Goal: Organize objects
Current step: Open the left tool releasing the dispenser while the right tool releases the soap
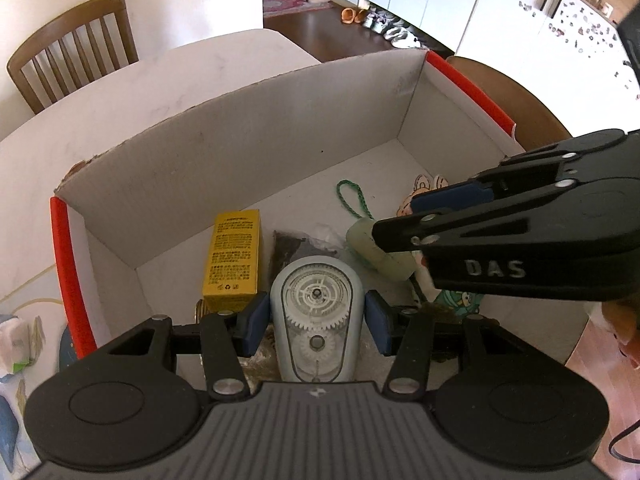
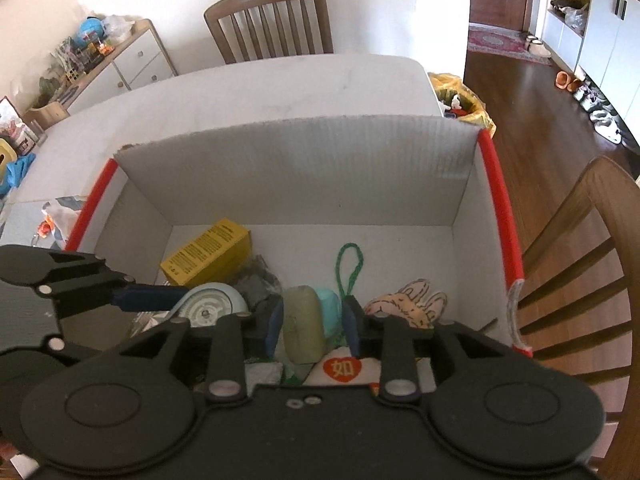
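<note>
Both grippers work low inside the box (image 2: 296, 168).
The left gripper (image 1: 316, 318) clamps the gear gadget (image 1: 316, 320); the right gripper (image 2: 310, 326) straddles the soap (image 2: 304, 330), pads slack. Best set each down gently, clear of neighbours.

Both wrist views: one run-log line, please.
left tongs: shut on blue gear device | right tongs: around green soap, grip unclear | both over box

We see the cardboard box (image 2: 300, 168) sitting on the table (image 2: 248, 88), with a chair (image 2: 272, 24) behind the table's far edge. In the box, the carton (image 2: 208, 252) lies toward the left wall, the gear device (image 1: 316, 320) just before it, the soap bar (image 2: 304, 328) mid-floor, the rabbit toy (image 2: 404, 304) toward the right wall.
</note>
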